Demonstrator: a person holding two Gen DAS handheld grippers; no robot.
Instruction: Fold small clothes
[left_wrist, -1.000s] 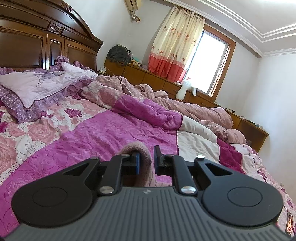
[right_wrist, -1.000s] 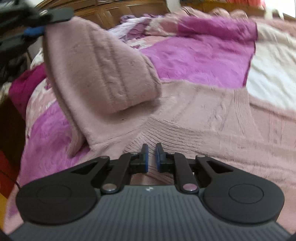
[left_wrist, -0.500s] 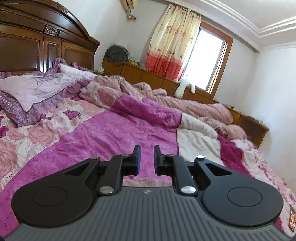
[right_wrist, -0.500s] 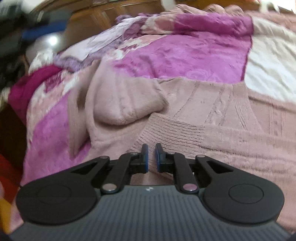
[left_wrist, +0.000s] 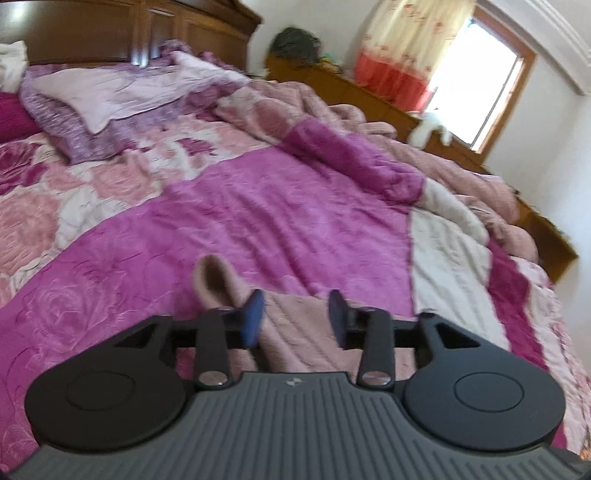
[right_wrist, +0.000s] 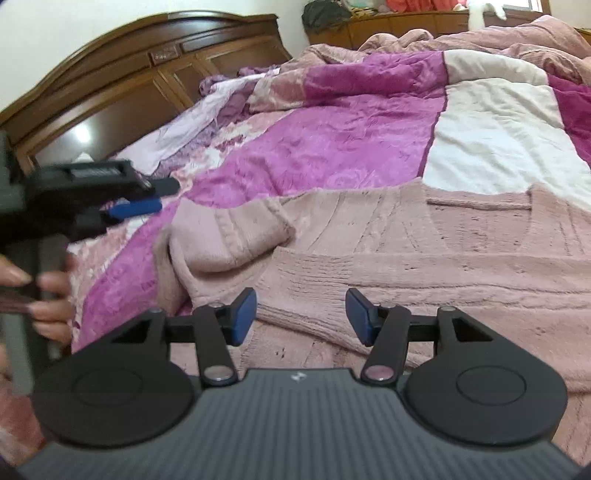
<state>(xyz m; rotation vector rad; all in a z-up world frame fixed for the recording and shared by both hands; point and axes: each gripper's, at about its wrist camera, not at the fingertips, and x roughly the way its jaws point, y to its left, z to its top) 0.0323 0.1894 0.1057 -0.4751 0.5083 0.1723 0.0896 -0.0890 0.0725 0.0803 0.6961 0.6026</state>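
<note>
A dusty-pink knit sweater (right_wrist: 424, 258) lies spread on the bed, with one sleeve (right_wrist: 236, 236) folded in over its body. My right gripper (right_wrist: 301, 317) is open and empty, just above the sweater's ribbed hem. My left gripper (left_wrist: 297, 319) is open and empty, hovering over the sweater (left_wrist: 295, 332) near the sleeve cuff (left_wrist: 214, 282). The left gripper also shows in the right wrist view (right_wrist: 147, 195), left of the sweater, held by a hand.
The bed has a magenta, pink and white patchwork quilt (right_wrist: 332, 147). A bunched pink duvet (left_wrist: 369, 122) lies along the far side. Lilac pillows (left_wrist: 110, 96) rest by the dark wooden headboard (right_wrist: 129, 81). A low wooden cabinet (left_wrist: 369, 92) stands under the window.
The left gripper let go of the sleeve, which dropped folded onto the sweater's body. Both grippers opened wide. The left gripper pulled back to the left.
</note>
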